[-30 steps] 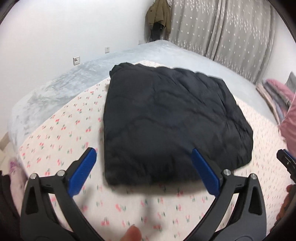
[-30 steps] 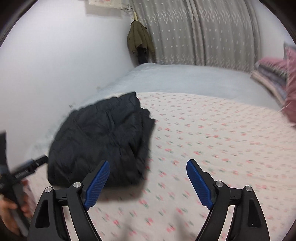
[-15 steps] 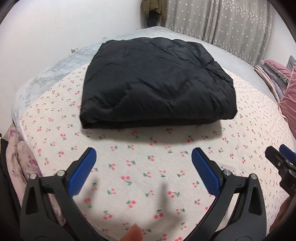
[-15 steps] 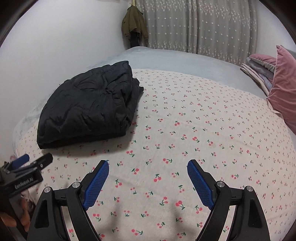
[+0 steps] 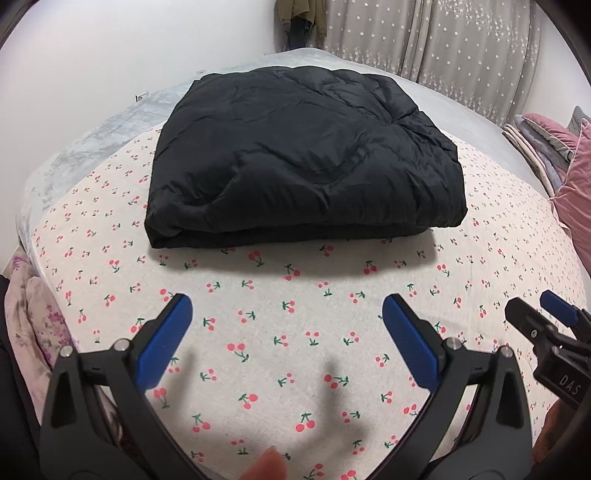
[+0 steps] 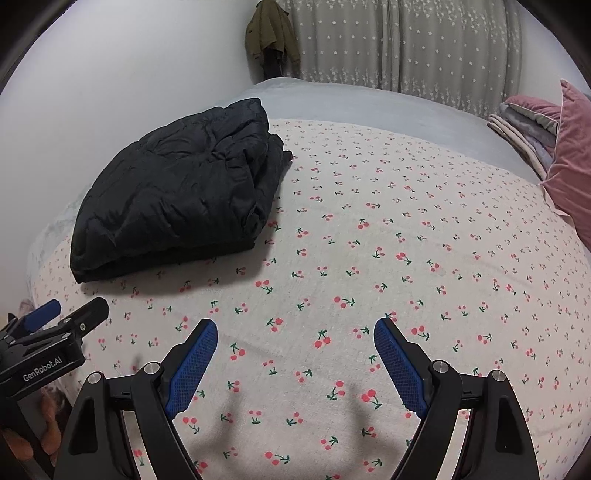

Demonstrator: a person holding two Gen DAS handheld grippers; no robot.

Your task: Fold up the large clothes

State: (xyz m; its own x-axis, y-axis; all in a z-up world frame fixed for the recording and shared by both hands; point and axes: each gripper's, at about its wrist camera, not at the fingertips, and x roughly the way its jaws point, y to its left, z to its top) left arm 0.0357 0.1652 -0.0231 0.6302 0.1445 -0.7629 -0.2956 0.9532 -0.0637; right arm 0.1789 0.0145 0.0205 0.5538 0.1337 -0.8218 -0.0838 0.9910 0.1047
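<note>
Black jacket (image 5: 303, 162) now folded on bed (image 5: 295, 332), ahead of my left tool (image 5: 287, 314); both backed off. Right tool (image 6: 295, 339) also apart, empty. Fold looks finished.

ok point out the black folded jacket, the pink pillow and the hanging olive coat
black folded jacket (image 5: 306, 162), left wrist view, top panel
pink pillow (image 6: 570, 177), right wrist view, its face
olive coat (image 6: 271, 31), right wrist view, body
</note>
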